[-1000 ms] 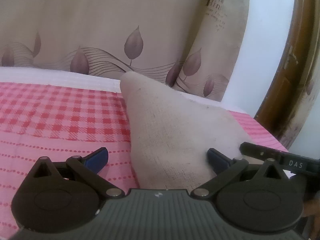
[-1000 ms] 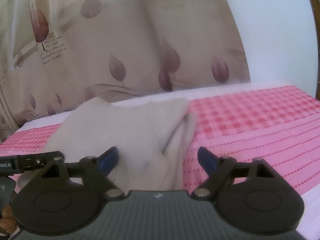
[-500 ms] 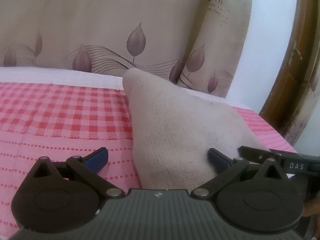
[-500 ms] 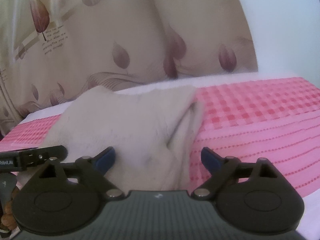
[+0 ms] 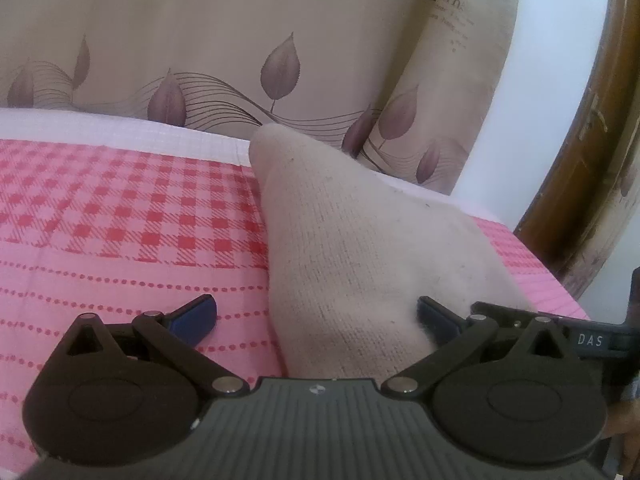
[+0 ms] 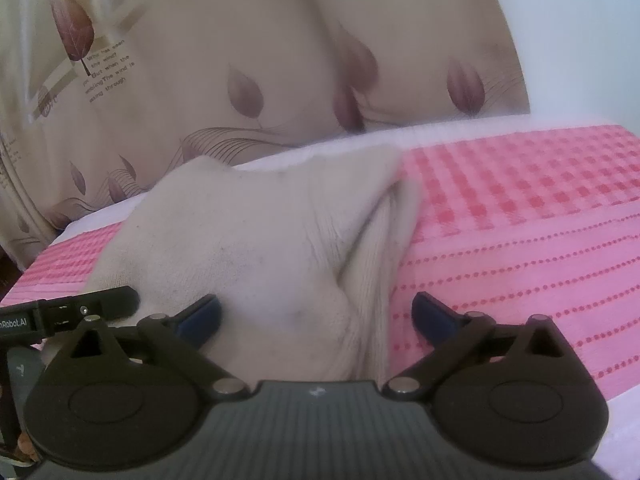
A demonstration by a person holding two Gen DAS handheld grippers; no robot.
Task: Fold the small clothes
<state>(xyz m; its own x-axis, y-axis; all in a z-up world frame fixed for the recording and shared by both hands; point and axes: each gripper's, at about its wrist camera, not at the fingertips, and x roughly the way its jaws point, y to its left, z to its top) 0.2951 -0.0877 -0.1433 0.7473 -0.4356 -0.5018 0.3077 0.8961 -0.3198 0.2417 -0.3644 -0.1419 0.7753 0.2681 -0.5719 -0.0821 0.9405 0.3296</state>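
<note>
A cream knitted garment [image 5: 352,248] lies on the pink checked bed cover [image 5: 120,220]. It also shows in the right wrist view [image 6: 256,240], with a raised fold along its right side. My left gripper [image 5: 316,320] is open, its blue-tipped fingers [image 5: 196,316] spread wide, with the near edge of the garment between them. My right gripper [image 6: 316,316] is open too, over the garment's near edge, its right finger [image 6: 432,316] above bare cover. Each gripper's dark body shows at the edge of the other's view.
A beige curtain with leaf prints [image 5: 240,60] hangs behind the bed. A white strip of sheet [image 5: 100,128] runs along the far edge. A brown wooden frame [image 5: 592,140] stands at the right, next to a white wall [image 6: 580,40].
Both grippers have tilted slightly downward and edged closer to the garment, which looks a little larger. The fingers stay spread; the garment has not moved.
</note>
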